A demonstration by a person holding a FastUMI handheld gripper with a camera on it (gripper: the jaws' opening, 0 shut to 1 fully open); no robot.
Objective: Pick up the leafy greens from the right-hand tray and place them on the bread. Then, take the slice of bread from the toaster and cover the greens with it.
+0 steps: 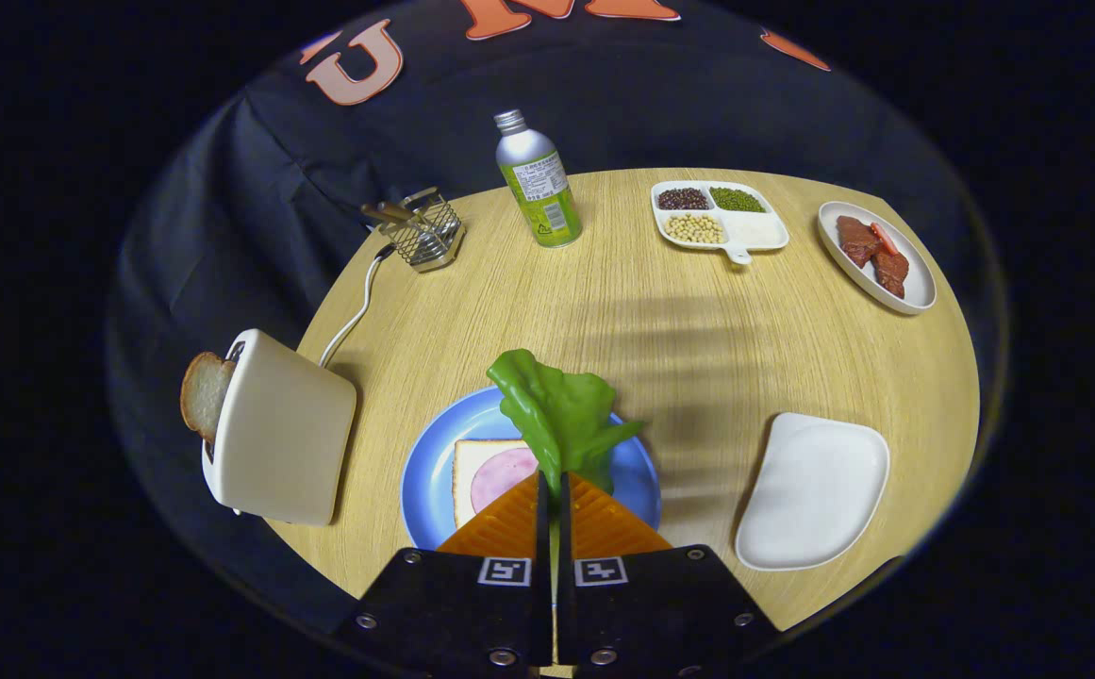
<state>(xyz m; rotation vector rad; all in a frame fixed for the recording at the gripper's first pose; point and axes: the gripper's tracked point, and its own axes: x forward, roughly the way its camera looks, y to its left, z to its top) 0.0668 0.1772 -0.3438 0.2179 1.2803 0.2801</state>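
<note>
i see the round tabletop (660,321) carrying everything within reach; the toaster (278,429) stands at the left with its slice of bread (203,391) poking up, ready for the later step, i judge; the white tray (816,490) on the right lies bare, the greens already lifted; the blue plate (429,481) holds the bread with ham (490,476) just ahead of my fingers; my hand-held gripper (552,490) is pinched tight on the leafy greens (556,410), which hang above that bread so i can lower them squarely.
</note>
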